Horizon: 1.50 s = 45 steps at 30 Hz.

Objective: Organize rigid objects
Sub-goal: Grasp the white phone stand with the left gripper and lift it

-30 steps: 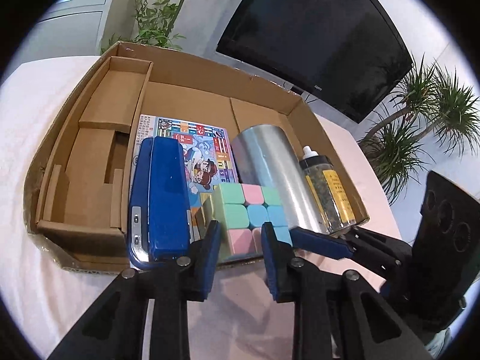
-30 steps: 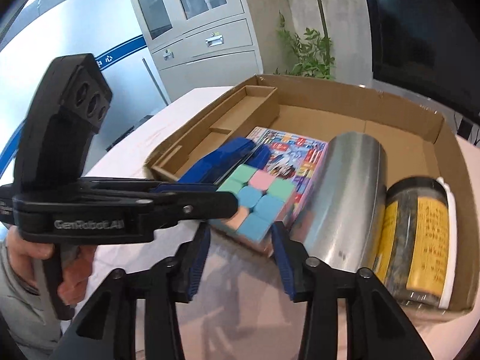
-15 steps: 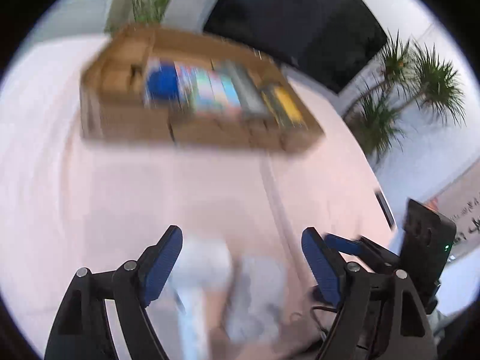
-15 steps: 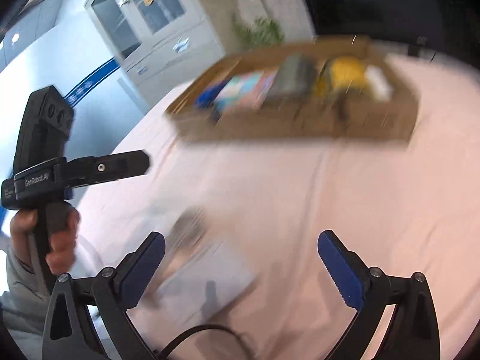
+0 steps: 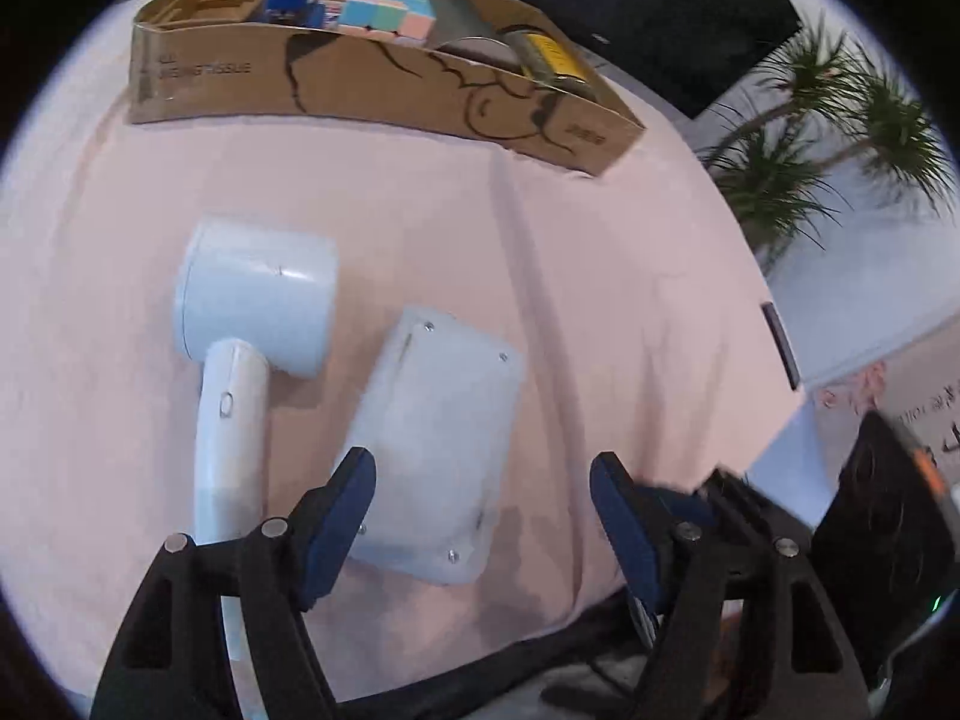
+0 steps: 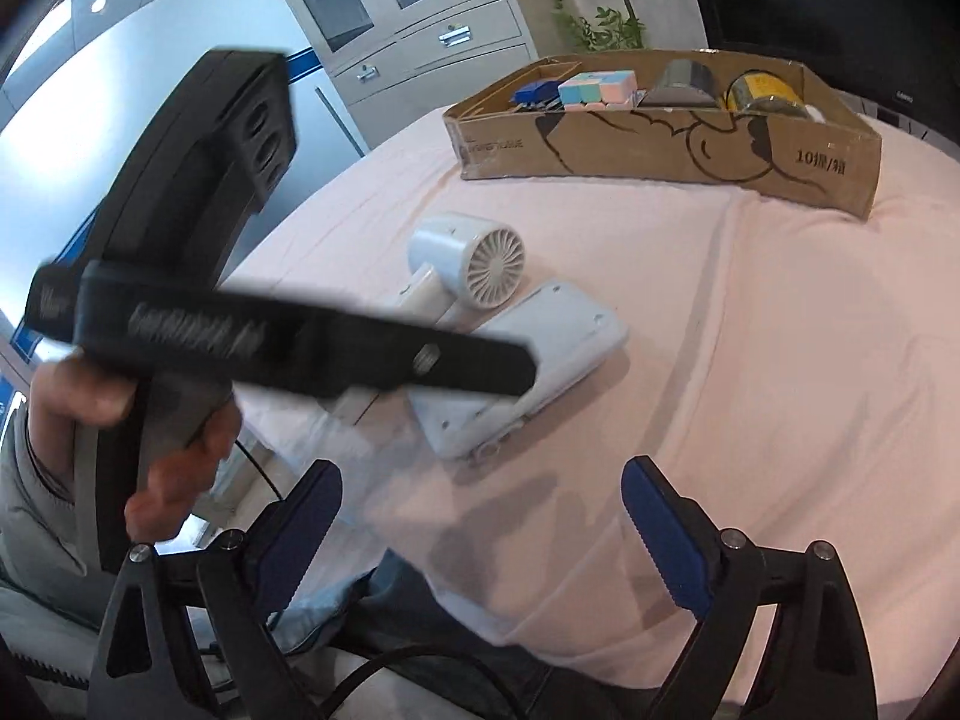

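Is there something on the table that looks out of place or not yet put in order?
Yes. The white handheld fan and the white flat device lie askew on the pink tablecloth, outside the cardboard box that holds the other items.

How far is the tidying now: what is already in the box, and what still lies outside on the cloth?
Done: the cardboard box already holds a blue stapler, a pastel cube, a metal cylinder and a yellow-labelled jar. In hand: nothing; the left gripper and the right gripper are both open and empty. Left: the white handheld fan and the flat white case lie on the pink cloth.
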Each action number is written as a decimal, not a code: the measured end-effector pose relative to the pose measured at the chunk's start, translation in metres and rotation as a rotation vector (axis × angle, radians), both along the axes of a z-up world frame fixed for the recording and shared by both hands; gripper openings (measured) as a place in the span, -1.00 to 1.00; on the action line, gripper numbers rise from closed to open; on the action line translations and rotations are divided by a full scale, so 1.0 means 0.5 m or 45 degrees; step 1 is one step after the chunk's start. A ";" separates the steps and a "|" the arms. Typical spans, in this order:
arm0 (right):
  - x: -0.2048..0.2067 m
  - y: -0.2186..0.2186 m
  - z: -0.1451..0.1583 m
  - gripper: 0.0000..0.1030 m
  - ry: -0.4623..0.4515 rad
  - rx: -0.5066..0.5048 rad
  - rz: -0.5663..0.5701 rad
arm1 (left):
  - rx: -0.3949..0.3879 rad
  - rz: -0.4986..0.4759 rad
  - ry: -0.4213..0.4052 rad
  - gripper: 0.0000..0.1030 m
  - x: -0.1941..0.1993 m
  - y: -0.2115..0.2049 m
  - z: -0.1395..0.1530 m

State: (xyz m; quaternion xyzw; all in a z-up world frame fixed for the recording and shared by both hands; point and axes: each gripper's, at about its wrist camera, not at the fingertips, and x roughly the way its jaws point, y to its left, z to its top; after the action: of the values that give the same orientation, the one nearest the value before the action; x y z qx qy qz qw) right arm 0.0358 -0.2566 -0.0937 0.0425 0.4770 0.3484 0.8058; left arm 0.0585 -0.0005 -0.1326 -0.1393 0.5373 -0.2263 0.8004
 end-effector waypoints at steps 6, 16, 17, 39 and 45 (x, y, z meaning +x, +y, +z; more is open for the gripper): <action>0.013 0.024 0.002 0.68 -0.056 0.053 0.031 | 0.117 0.045 0.094 0.41 0.017 -0.001 -0.029; 0.070 0.021 -0.019 0.49 -0.030 0.056 -0.005 | -0.148 -0.025 0.144 -0.03 0.026 -0.019 -0.016; 0.074 0.016 -0.019 0.49 -0.033 0.060 -0.008 | -0.157 -0.022 0.128 -0.03 0.026 -0.029 -0.013; 0.038 -0.135 -0.021 0.54 0.065 -0.124 -0.278 | -0.290 -0.181 0.211 0.05 0.046 -0.138 -0.052; 0.022 -0.089 -0.053 0.37 -0.038 -0.288 -0.321 | -0.326 -0.177 0.177 0.18 0.042 -0.134 -0.068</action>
State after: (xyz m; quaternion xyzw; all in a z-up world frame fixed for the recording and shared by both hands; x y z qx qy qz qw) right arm 0.0467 -0.3008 -0.1203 0.0059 0.4919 0.1895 0.8498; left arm 0.0794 -0.0677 -0.1666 -0.2180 0.5664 -0.3375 0.7195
